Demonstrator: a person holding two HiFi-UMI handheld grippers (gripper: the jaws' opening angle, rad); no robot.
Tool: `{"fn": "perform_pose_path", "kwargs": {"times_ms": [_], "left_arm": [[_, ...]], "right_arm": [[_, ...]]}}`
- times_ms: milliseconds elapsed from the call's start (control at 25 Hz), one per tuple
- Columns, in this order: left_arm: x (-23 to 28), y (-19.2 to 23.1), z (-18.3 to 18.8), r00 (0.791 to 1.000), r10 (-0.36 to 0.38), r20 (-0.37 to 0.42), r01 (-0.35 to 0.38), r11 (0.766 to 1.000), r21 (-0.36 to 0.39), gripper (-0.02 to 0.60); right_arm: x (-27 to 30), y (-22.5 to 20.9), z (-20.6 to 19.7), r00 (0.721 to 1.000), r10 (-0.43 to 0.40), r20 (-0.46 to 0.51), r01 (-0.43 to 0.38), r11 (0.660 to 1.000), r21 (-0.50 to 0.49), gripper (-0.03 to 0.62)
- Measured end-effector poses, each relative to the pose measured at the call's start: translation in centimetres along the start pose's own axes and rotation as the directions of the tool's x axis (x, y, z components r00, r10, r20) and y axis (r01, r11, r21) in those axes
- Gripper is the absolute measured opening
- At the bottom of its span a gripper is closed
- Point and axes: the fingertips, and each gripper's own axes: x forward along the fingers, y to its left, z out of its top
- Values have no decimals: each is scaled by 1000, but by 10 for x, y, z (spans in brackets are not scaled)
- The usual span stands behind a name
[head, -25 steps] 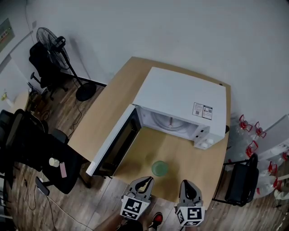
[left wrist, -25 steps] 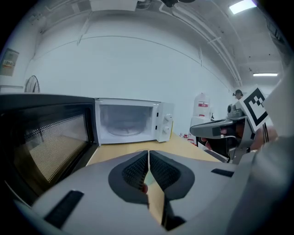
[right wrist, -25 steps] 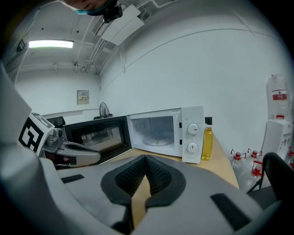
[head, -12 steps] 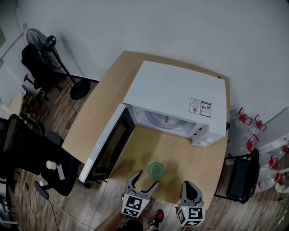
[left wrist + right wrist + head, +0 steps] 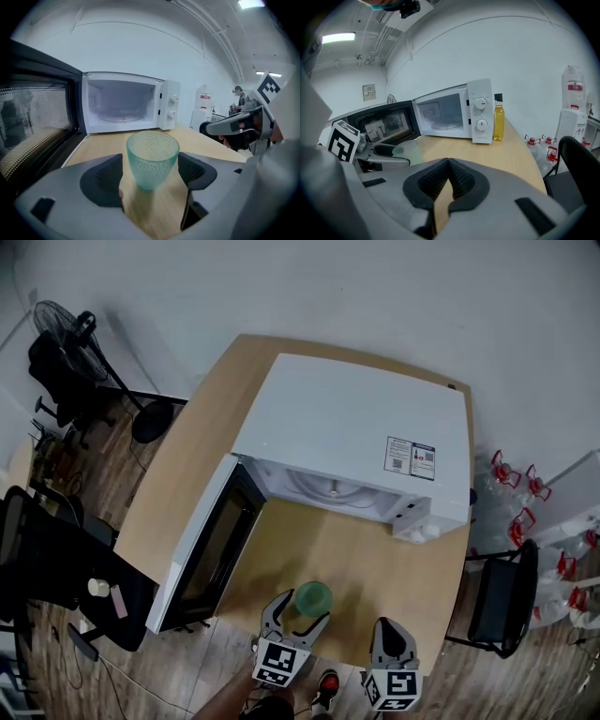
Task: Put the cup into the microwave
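While the left tool (image 5: 300, 615) sits low at the near edge of the pale wooden surface (image 5: 384, 559), its jaws have just been opening. They now stand wide on either side of the translucent green dimpled cup (image 5: 152, 157), with a clear gap between each dark pad and the cup wall, so nothing is gripped yet. The cup stands upright and looks empty. It is on the surface in front of the white microwave (image 5: 356, 427), whose dark-windowed door (image 5: 211, 540) hangs open to the left and whose cavity is bare. The right tool (image 5: 447, 183) is closed on nothing, its jaws together, and sits just to the right of the left one. Judged from its thin, see-through wall, the cup is probably light and stiff. Whether it is glass or plastic cannot be told, so it is best treated as breakable and squeezed only moderately. Its dimpled skin should give the pads some purchase. The wall narrows toward the base, however, so a low grip could let the cup ride upward out of the pads. The soundest hold appears to be across the middle of the wall, below the rim, with the pads square to opposite sides.
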Motion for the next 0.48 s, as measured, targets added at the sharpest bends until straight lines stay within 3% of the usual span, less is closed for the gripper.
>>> {"fn": "perform_pose_path", "kwargs": {"times_ms": [480], "left_arm": [[23,-2,3,999,-27,18,27,1000,2,370]], "right_arm": [[13,-6,-12,1000,10,-20,-10,1000,18,17]]}}
